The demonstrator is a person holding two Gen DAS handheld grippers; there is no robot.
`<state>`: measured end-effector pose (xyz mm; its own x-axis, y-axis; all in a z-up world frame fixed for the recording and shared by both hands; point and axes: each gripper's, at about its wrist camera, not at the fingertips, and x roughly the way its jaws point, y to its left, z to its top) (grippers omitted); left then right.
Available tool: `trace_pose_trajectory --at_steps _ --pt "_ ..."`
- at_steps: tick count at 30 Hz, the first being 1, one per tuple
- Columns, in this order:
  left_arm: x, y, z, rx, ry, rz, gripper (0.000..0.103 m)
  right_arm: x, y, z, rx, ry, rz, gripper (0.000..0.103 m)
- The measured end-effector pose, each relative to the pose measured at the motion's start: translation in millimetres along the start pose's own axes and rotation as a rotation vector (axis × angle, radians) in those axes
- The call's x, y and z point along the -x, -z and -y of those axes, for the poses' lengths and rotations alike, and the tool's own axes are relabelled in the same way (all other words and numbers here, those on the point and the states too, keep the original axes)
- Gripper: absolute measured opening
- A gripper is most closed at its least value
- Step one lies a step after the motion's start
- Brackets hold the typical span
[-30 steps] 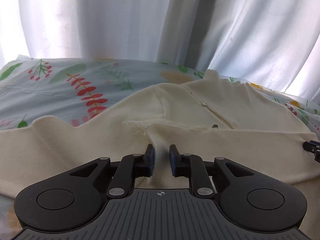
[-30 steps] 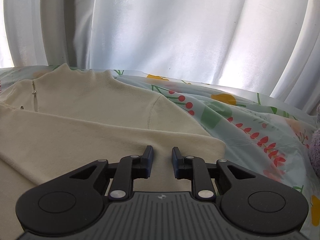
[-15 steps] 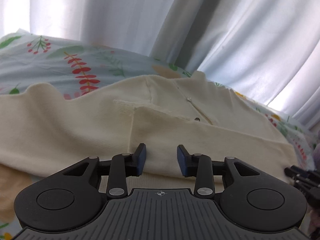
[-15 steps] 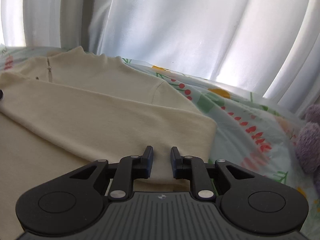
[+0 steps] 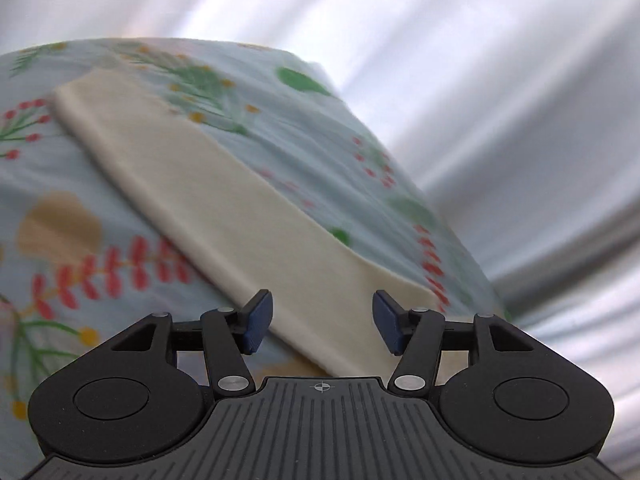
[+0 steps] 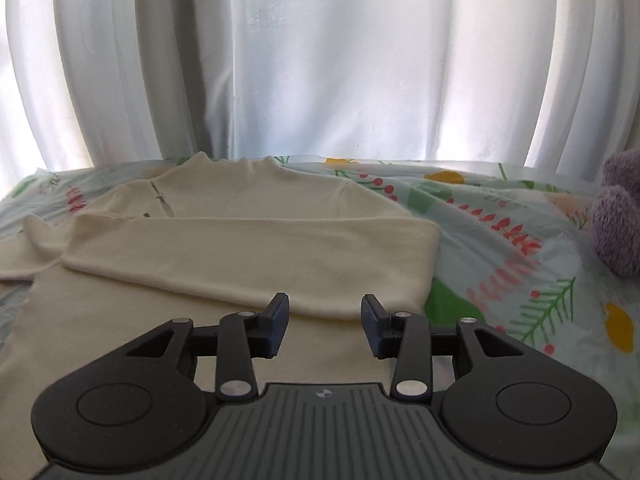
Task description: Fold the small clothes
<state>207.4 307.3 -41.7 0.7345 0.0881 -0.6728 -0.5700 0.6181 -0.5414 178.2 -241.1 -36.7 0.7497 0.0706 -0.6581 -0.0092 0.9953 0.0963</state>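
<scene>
A cream long-sleeved top (image 6: 248, 200) lies flat on a floral sheet (image 6: 500, 216), collar toward the curtain. One sleeve (image 6: 256, 252) is folded across the chest. My right gripper (image 6: 324, 322) is open and empty just in front of that folded sleeve's near edge. In the blurred left wrist view a long cream sleeve (image 5: 224, 208) stretches away over the sheet (image 5: 80, 220). My left gripper (image 5: 322, 328) is open and empty above its near end.
White curtains (image 6: 320, 60) hang behind the bed. A purple plush toy (image 6: 616, 220) sits at the right edge of the sheet. The bed's far edge (image 5: 400, 168) falls away toward the curtain in the left wrist view.
Both grippers have let go and opened. The right one drew back from the sleeve folded across the chest. The left one swung left, now facing the other outstretched sleeve.
</scene>
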Motion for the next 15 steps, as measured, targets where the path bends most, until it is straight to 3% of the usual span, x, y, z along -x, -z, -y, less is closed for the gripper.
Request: trace_pose_trajectory --at_steps 3,6,8,10,15 --pt "6 -30 -46 0.149 -0.065 0.091 0.055 0 5 0 -0.007 -0.013 -0.028 0.04" --pt "5 -46 -79 0.283 -0.083 0.107 0.051 -2 5 0 -0.019 0.019 -0.029 0.04" --pt "1 -52 -96 0.37 -0.064 0.123 0.05 -5 2 3 -0.056 0.01 -0.036 0.04" --pt "-5 -56 -108 0.422 -0.031 0.144 0.042 -9 0 2 -0.082 -0.006 -0.041 0.04" --pt "-14 -65 -132 0.532 0.044 0.189 0.033 -18 -3 -12 -0.06 -0.027 -0.052 0.04"
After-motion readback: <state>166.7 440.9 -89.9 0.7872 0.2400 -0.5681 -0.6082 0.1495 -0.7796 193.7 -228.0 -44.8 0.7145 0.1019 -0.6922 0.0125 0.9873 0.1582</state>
